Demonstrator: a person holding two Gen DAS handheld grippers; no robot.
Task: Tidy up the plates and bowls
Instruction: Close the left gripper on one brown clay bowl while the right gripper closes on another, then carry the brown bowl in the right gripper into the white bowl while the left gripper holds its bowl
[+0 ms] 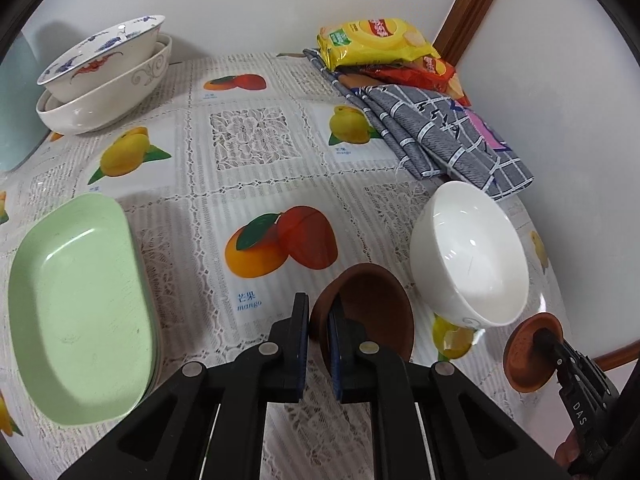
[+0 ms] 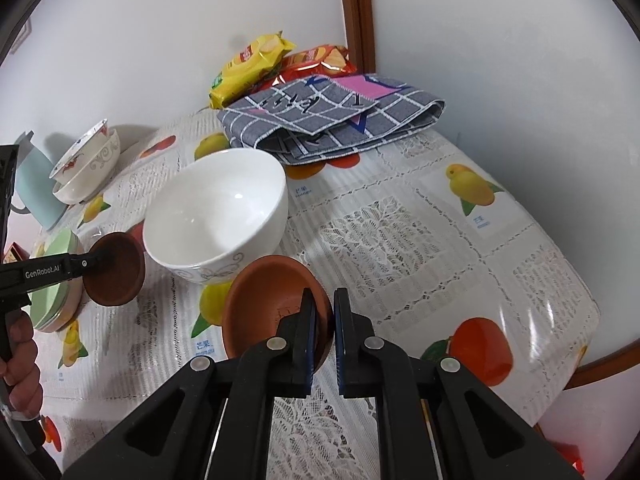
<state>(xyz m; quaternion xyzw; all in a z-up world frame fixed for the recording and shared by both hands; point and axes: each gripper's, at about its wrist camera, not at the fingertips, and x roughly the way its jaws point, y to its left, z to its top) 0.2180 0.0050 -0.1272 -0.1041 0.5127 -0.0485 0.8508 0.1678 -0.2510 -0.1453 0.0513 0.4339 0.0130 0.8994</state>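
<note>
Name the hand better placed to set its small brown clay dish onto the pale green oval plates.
Probably left. The left gripper, shut on its small brown clay dish, hangs right beside the pale green oval plates; the right gripper, holding the other brown clay dish, sits farther off.

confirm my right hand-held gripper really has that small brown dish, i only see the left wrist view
Observer: Yes. The right hand-held gripper pinches the brown dish by its rim, one finger inside, one outside.
Operator: anything in that dish
Observer: No, its inside shows only bare clay.
Operator: what's the pale blue thing far left
Observer: A handled mug standing beside the stacked bowls.
</note>
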